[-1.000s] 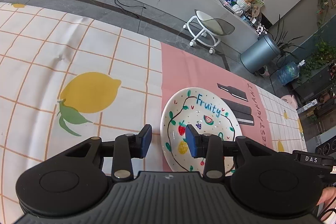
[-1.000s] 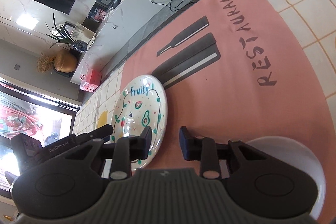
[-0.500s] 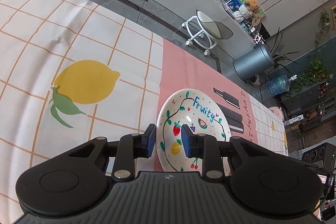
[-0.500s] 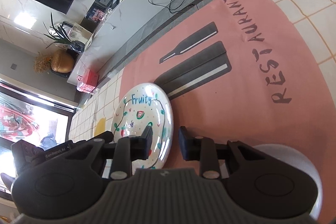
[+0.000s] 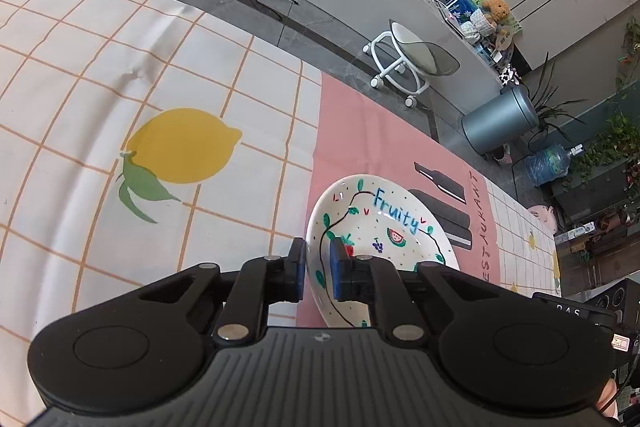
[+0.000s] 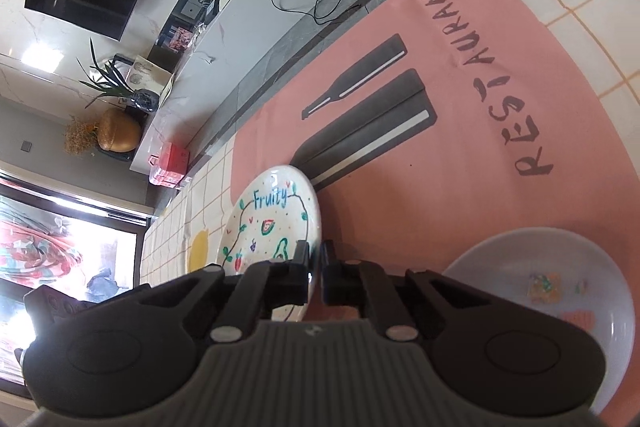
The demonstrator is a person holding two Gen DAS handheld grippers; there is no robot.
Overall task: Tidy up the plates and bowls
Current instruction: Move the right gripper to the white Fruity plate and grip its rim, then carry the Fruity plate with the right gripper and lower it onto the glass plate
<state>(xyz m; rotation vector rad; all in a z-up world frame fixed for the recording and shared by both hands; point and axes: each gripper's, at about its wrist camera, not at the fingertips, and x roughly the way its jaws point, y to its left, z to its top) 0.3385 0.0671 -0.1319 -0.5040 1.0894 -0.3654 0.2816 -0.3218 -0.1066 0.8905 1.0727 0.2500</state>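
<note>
A: In the left wrist view the left gripper [image 5: 317, 267] is closing over the left rim of the white round ceramic plate painted with fruit and "Fruity" [image 5: 384, 227], lying on the pink cloth on the desk [image 5: 360, 131].

B: The right wrist view shows the right gripper [image 6: 316, 269] clamped on that plate's opposite rim, and only there, a pale grey round bowl [image 6: 560, 267] just beside it.

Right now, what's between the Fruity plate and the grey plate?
Only bare pink tablecloth, seen in the right wrist view. The right gripper, shut on the rim of the Fruity plate, borders that stretch; the grey plate lies apart.
</note>
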